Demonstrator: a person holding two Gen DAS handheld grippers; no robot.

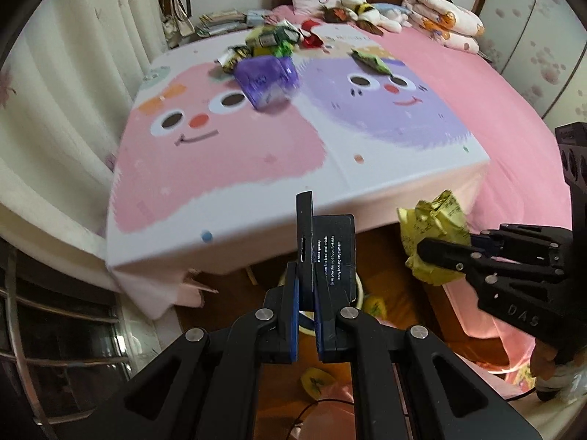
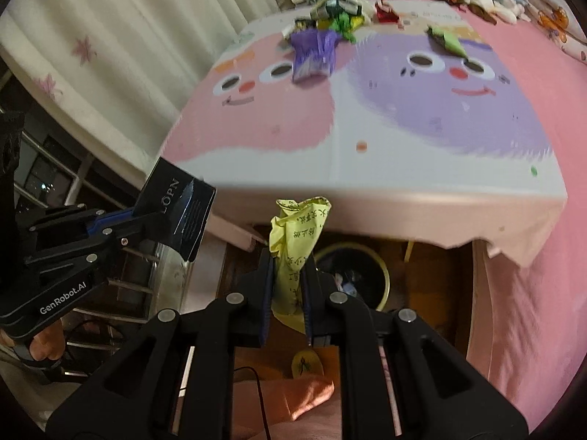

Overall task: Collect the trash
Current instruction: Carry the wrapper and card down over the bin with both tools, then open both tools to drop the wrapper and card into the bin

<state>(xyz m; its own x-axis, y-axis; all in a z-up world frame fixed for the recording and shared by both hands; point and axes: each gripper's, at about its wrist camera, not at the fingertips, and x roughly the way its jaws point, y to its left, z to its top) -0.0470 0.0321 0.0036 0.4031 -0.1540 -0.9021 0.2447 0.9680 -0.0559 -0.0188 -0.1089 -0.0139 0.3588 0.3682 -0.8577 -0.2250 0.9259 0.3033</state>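
Note:
My left gripper point(image 1: 307, 315) is shut on a flat black box point(image 1: 332, 249) with white lettering, held over the floor just off the bed's foot. The same black box point(image 2: 183, 212) shows at the left of the right wrist view. My right gripper point(image 2: 286, 300) is shut on a crumpled yellow wrapper point(image 2: 297, 242), which also appears as a yellow wrapper point(image 1: 433, 234) at the right of the left wrist view. Below both, a round bin point(image 2: 381, 275) with a yellow rim stands on the floor. Several wrappers point(image 1: 271, 42) and a purple bag point(image 1: 266, 77) lie far up the bed.
The bed point(image 1: 256, 154) with a pink and purple cartoon sheet fills the middle. Pillows and soft toys point(image 1: 363, 7) sit at the headboard. Curtains point(image 2: 110, 36) and a window grille point(image 1: 55, 330) are at the left. A yellow scrap point(image 2: 306, 365) lies on the brown floor.

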